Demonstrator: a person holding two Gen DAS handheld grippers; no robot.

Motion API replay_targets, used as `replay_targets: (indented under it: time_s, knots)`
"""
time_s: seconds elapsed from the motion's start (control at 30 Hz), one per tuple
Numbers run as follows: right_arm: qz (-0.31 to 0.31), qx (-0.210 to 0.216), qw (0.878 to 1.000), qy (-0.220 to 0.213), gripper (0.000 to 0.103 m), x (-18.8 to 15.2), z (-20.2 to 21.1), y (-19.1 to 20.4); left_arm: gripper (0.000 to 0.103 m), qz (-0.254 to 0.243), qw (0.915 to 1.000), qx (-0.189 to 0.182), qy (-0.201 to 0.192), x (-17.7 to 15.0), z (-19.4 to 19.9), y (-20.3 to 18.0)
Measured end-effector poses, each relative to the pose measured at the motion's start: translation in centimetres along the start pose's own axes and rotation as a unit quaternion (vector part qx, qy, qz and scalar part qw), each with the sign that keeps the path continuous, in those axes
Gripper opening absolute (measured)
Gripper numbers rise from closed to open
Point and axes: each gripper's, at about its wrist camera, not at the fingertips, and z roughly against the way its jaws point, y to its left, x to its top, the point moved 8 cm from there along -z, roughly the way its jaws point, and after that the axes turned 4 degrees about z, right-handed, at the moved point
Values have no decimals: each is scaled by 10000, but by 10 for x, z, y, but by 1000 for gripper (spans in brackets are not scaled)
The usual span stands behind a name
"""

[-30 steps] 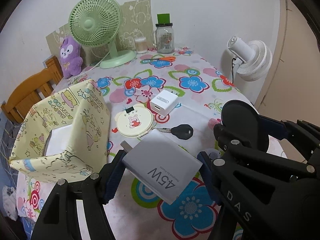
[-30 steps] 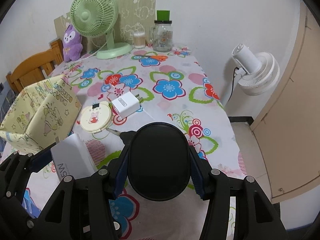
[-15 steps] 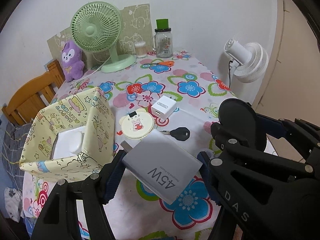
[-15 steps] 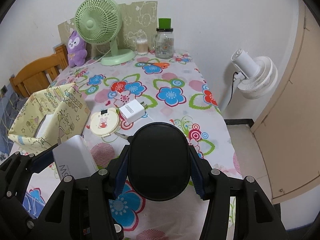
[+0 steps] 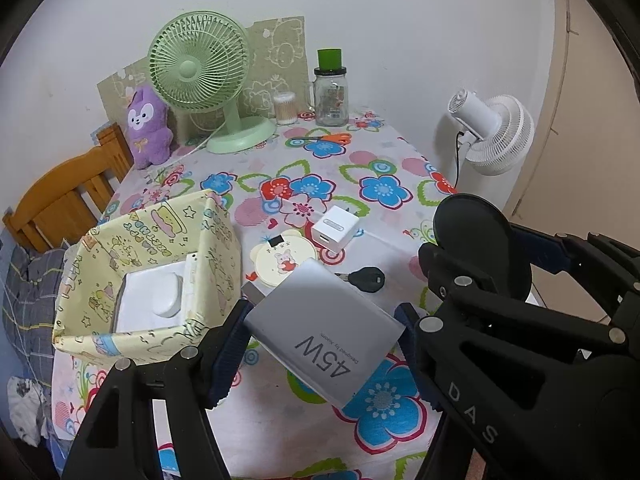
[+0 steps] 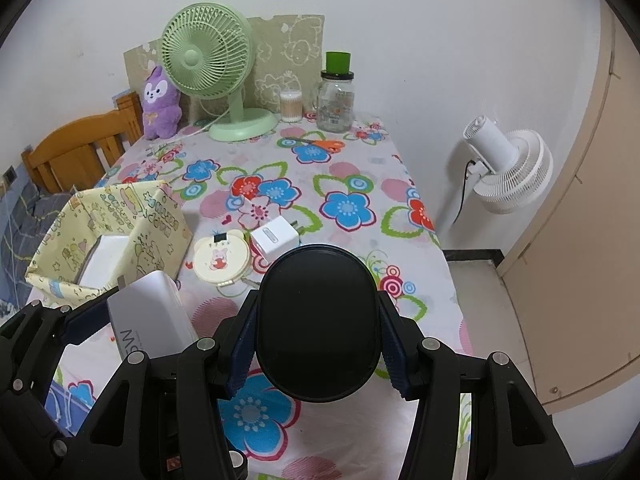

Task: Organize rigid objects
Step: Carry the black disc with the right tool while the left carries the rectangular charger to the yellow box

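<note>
My left gripper [image 5: 320, 344] is shut on a grey 45W charger [image 5: 320, 332] and holds it above the table, right of the yellow patterned box [image 5: 212, 248]. The box holds a white case [image 5: 164, 300]. My right gripper [image 6: 318, 332] is shut on a black oval object [image 6: 318, 320] held above the table's front; it also shows in the left wrist view [image 5: 480, 248]. On the floral tablecloth lie a round cream bear mirror [image 5: 282, 262], a small white charger [image 5: 335, 228] and a black key [image 5: 366, 279]. The charger shows in the right wrist view [image 6: 148, 316].
At the back stand a green desk fan [image 5: 200, 68], a purple plush [image 5: 146, 124], a cotton swab pot [image 5: 285, 108] and a glass jar [image 5: 330, 94]. Orange scissors [image 5: 326, 139] lie nearby. A wooden chair [image 5: 60, 200] is left, a white floor fan [image 5: 496, 136] right.
Both grippers have risen and pulled back from the table with their objects still held. The inside of the yellow box with the white case has come into view.
</note>
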Motion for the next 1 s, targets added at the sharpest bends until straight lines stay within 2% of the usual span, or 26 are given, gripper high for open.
replay_targets:
  time_s: [0.53, 1.0]
  knots:
    - [70, 98, 9999, -84, 57, 23, 7, 26, 74, -25, 10000, 55, -35, 15, 9, 29]
    - [315, 250, 9992, -48, 57, 41, 2, 63, 74, 197, 9997, 161, 15, 21, 9, 68]
